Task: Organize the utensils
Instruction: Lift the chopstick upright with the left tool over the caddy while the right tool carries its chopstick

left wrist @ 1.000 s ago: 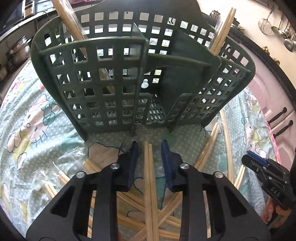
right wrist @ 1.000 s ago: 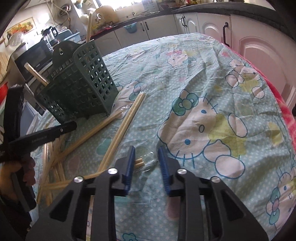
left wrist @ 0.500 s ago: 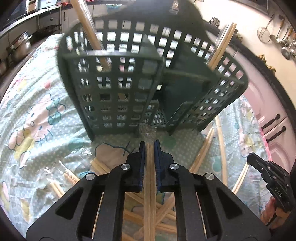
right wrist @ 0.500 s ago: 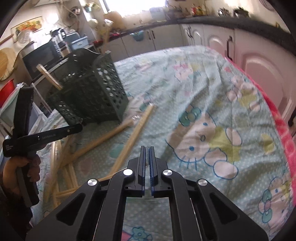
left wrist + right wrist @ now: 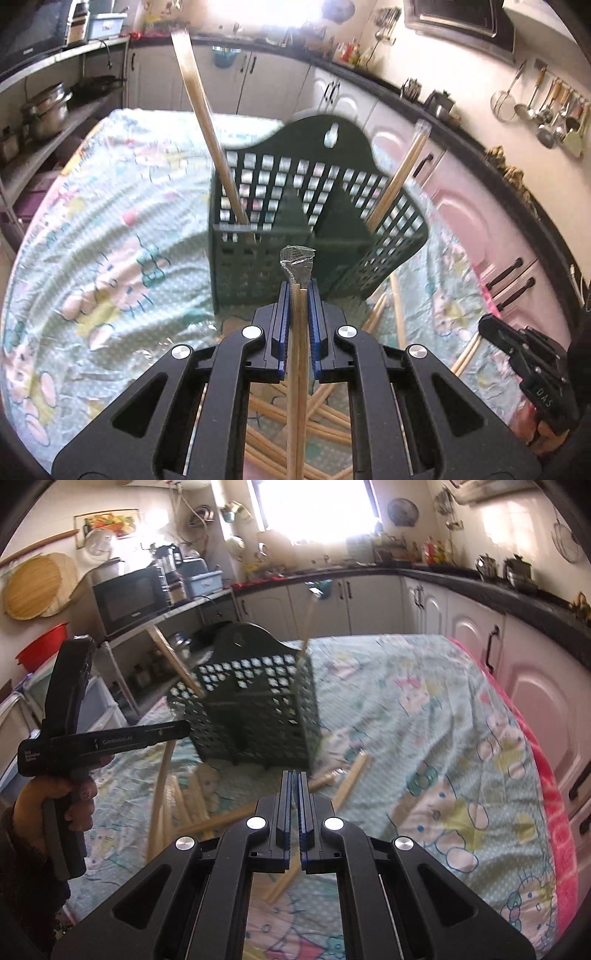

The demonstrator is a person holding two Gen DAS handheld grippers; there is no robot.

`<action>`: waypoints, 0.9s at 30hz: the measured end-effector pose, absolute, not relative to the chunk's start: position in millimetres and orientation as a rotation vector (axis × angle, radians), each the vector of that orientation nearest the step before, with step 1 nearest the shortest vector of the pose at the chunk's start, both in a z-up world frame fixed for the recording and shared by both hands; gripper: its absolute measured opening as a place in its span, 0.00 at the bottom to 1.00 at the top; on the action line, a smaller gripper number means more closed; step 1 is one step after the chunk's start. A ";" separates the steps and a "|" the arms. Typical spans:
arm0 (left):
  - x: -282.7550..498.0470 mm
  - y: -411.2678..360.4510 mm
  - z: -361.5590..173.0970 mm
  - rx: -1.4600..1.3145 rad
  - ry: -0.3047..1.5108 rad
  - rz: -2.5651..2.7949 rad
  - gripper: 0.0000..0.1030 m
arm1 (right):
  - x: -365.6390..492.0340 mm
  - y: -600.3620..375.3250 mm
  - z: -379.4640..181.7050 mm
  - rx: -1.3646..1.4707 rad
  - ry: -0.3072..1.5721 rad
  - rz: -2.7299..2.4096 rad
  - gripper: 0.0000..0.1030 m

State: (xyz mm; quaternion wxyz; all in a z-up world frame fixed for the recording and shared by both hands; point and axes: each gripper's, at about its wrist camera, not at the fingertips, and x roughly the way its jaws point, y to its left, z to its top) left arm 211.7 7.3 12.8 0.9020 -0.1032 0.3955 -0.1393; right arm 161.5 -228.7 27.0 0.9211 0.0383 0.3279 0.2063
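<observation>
Your left gripper is clamped on a wrapped pair of wooden chopsticks. The sticks run straight up between the blue ribbed pads, and a crinkled tuft of clear wrapper pokes out past the fingertips.

Your right gripper has its jaws pressed all but together. A thin pale stick shows just below the pads, but you can't tell from that view whether it's pinched or lying on the cloth behind.

Straight ahead of the left jaws stands the dark green plastic caddy: square-hole lattice walls, arched solid back with a hang slot, solid dividers inside. The exact compartment count is unclear. Two wrapped chopstick pairs stand in it: one long pair leaning up-left from the left compartment, one pair leaning up-right at the right side. From the right jaws, the caddy is ahead and slightly left.

Below and behind the left jaws lies a heap of loose chopsticks, crossing each other, too tangled to count. More lie just ahead of the right jaws, one pair angled up-right.

Everything sits on a wrinkled mint cartoon-print tablecloth.
</observation>
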 end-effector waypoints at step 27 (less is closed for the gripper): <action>168.8 23.2 105.0 -0.235 0.563 -0.328 0.02 | 141.5 -185.3 119.9 0.022 0.481 0.578 0.03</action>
